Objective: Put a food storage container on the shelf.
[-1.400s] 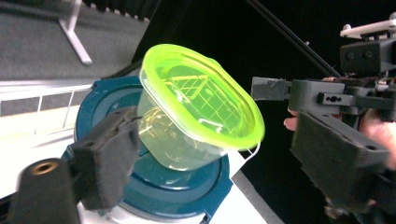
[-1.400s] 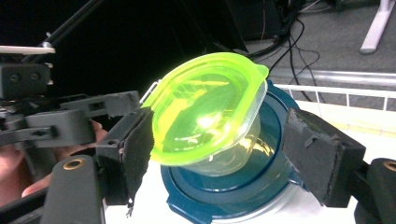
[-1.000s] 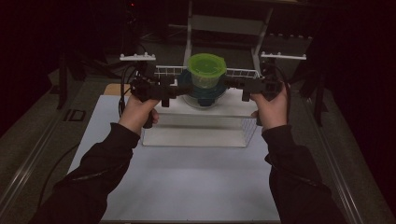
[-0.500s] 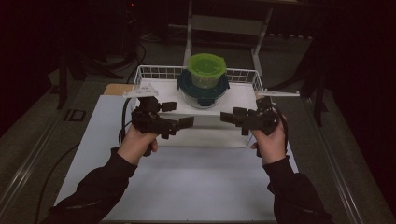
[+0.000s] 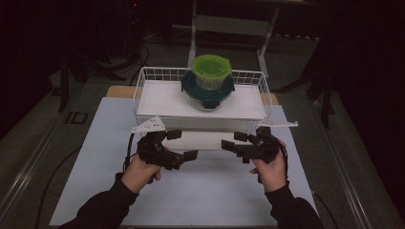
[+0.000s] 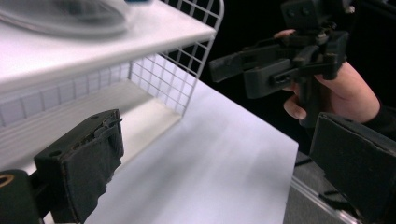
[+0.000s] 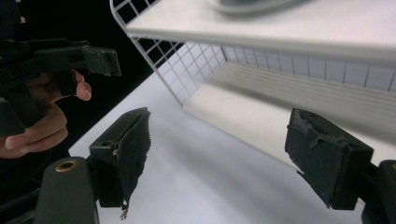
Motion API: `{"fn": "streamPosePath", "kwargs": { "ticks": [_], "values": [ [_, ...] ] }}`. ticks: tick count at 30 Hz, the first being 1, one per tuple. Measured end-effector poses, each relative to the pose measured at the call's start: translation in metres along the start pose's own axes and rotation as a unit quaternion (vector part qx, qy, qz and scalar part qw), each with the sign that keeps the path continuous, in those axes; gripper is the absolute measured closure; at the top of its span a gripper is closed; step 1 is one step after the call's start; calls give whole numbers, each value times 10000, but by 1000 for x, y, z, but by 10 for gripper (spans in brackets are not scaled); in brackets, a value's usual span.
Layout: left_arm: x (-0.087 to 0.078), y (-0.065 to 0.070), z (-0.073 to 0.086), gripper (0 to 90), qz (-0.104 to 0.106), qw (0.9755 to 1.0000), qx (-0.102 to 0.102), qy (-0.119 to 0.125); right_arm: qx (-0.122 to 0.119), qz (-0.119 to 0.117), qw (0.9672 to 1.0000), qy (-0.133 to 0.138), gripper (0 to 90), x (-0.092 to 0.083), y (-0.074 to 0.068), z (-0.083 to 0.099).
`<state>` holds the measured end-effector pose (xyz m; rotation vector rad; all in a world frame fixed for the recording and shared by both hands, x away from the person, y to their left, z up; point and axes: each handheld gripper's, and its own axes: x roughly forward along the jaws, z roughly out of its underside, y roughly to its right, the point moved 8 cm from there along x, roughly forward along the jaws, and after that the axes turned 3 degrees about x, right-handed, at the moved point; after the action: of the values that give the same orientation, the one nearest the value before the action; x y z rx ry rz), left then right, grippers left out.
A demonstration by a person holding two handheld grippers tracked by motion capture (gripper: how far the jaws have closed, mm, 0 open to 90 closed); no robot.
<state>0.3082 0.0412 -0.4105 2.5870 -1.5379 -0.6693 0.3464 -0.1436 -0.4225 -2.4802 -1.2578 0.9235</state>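
Observation:
A white wire basket [image 5: 139,90] stands at the back of the white mat [image 5: 205,195], with a white board [image 5: 162,101] lying across its top. On the board sits a dark teal lidded bowl [image 5: 206,94] and, stacked on it, a green lidded container [image 5: 211,70]. My left gripper [image 5: 184,144] hangs low in front of the basket's left half, open and empty. My right gripper [image 5: 232,141] is level with it on the right, open too, and the two point toward each other. In the left gripper view my own jaws [image 6: 219,158] frame bare mat; the right gripper view's jaws [image 7: 219,158] do the same.
The basket's front mesh wall [image 6: 163,79] is close ahead of both grippers. The other hand's gripper [image 6: 275,65] faces the left one a short way off. Dark floor and a stand's legs [image 5: 193,43] lie beyond the table. A wooden edge [image 5: 119,90] shows behind the mat.
Both hands have come down and back toward the person, from beside the stacked containers to just above the mat in front of the basket. The containers stay on the board.

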Motion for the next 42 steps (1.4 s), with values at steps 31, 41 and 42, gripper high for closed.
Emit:
{"fn": "streamPosePath", "kwargs": {
  "ticks": [31,41,42],
  "values": [
    [0,25,117,21,-39,9986,201,-491,-328,453,9982,-208,211,-14,18,110],
    [-3,15,122,21,-289,9986,271,-339,-588,624,9962,-157,205,-15,29,115],
    [-3,15,123,21,-306,9984,297,-368,-598,639,9960,-201,205,-13,30,117]
  ]
}}
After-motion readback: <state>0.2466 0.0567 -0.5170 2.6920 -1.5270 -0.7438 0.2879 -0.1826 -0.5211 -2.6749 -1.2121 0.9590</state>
